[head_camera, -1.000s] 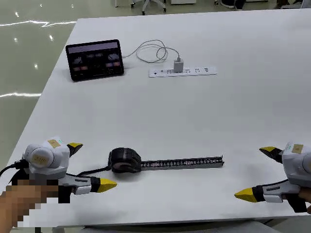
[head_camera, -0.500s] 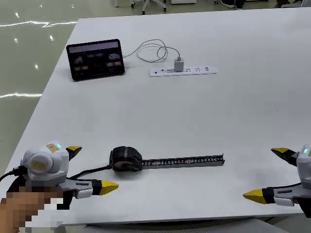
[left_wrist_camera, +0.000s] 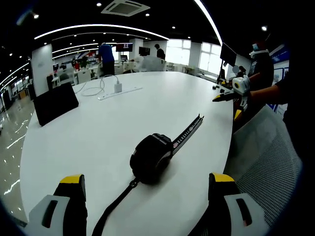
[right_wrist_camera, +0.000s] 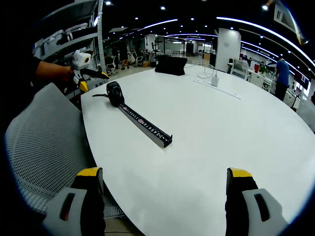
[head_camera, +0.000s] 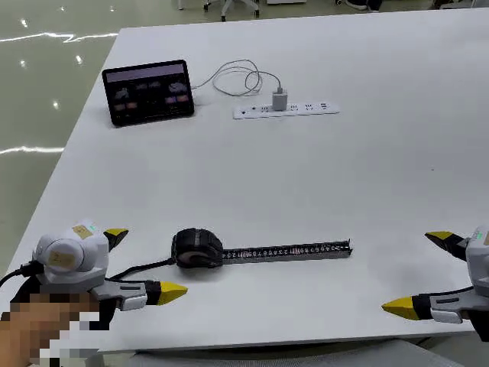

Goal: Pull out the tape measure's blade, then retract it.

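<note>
A black tape measure [head_camera: 196, 248] lies on the white table [head_camera: 306, 176], its blade [head_camera: 294, 251] pulled out flat to the right, ending in a hook [head_camera: 348, 246]. A black strap trails from the case toward my left gripper [head_camera: 145, 262], which stands open just left of the case with nothing between its yellow-tipped fingers. My right gripper [head_camera: 422, 272] stands open well right of the blade's end, near the table's front edge. The left gripper view has the case [left_wrist_camera: 151, 156] close ahead between the jaws. Farther off in the right gripper view lies the blade [right_wrist_camera: 143, 125].
A dark tablet [head_camera: 148, 92] stands at the back left. A white power strip [head_camera: 286, 110] with a plugged charger and looped cable [head_camera: 241, 80] lies behind the table's middle. A grey mesh chair [right_wrist_camera: 44, 157] sits by the front edge. People stand in the room beyond.
Over the second both grippers drew back a little toward the table's front edge, away from the tape. The tape measure and its pulled-out blade have stayed where they were.
</note>
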A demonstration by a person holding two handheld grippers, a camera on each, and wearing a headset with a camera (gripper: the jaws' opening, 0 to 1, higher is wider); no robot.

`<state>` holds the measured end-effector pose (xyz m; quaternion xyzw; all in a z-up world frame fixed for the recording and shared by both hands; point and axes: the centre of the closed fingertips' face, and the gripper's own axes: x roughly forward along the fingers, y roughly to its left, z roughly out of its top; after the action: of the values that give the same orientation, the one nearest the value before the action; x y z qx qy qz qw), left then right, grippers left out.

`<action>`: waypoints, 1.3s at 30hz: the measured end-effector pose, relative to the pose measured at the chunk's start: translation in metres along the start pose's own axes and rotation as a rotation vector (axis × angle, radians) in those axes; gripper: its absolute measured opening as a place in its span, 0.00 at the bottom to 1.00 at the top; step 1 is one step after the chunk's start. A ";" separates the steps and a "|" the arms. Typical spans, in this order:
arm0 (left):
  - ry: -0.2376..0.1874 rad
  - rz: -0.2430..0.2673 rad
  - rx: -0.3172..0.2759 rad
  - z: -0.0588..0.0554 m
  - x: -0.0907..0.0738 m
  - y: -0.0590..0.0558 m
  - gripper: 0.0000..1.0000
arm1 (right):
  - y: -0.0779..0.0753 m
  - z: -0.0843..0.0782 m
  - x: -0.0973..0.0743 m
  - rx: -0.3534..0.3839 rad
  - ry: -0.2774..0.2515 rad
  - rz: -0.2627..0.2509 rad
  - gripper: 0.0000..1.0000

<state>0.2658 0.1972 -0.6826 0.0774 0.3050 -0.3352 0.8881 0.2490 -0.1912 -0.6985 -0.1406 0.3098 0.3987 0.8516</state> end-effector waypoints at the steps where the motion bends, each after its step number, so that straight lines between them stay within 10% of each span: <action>1: -0.003 -0.002 0.000 -0.001 -0.001 -0.001 1.00 | -0.001 0.000 -0.001 -0.001 0.001 0.000 1.00; 39: -0.015 0.019 -0.028 -0.002 -0.015 0.004 1.00 | -0.008 -0.012 -0.028 -0.025 0.005 -0.021 1.00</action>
<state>0.2586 0.2096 -0.6753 0.0654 0.3024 -0.3230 0.8944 0.2368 -0.2185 -0.6898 -0.1554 0.3057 0.3930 0.8532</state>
